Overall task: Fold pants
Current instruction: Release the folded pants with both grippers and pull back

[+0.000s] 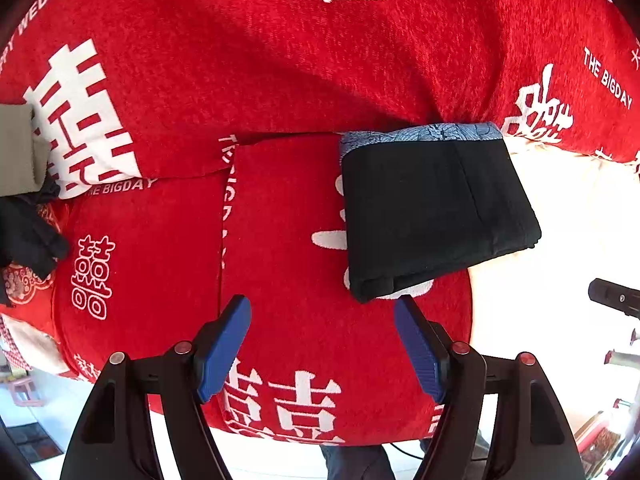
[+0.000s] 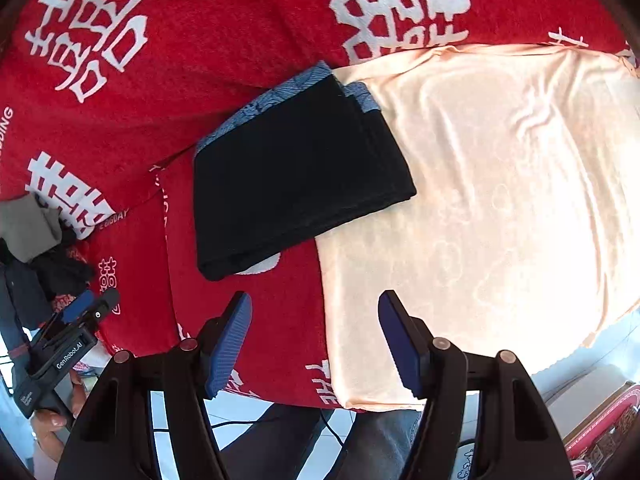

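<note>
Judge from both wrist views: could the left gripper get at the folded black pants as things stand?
Probably yes. The left gripper is open and empty, and the folded black pants lie just ahead on the red blanket, with nothing between them.

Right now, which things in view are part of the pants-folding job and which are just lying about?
Part of the job:
- folded black pants
- left hand-held gripper, open
- right hand-held gripper, open

Lying about:
- red blanket
- peach cloth
- grey and dark clothes at the left edge
</note>
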`<state>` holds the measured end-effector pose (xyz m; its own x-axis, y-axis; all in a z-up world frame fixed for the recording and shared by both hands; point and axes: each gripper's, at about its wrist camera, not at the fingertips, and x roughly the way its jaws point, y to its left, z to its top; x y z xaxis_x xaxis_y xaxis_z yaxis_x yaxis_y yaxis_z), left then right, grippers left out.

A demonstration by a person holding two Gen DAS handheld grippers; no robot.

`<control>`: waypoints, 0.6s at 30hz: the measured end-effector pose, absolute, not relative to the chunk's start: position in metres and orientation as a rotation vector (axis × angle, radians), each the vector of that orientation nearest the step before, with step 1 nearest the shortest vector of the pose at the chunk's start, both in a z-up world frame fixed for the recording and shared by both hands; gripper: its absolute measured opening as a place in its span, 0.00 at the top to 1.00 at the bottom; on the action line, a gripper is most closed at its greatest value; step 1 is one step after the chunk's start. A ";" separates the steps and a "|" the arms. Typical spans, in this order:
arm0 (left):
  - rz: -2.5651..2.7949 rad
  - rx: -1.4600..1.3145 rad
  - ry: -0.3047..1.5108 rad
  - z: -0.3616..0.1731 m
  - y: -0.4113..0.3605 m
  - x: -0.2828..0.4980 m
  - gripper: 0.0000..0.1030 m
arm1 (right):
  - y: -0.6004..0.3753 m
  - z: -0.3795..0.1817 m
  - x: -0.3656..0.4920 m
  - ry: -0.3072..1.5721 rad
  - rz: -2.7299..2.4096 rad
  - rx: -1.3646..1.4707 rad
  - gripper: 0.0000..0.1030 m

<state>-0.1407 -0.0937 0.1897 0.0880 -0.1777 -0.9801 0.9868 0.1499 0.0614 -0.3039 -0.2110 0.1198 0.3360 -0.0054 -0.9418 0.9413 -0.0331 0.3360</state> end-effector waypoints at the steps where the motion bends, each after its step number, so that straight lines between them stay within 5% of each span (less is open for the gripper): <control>1: -1.131 1.011 1.084 0.188 -0.096 -0.142 0.27 | -0.211 0.118 -0.307 0.934 -0.980 1.382 0.32; 18: -1.122 1.073 1.102 0.146 -0.119 -0.159 0.27 | -0.225 0.084 -0.327 0.917 -0.958 1.419 0.32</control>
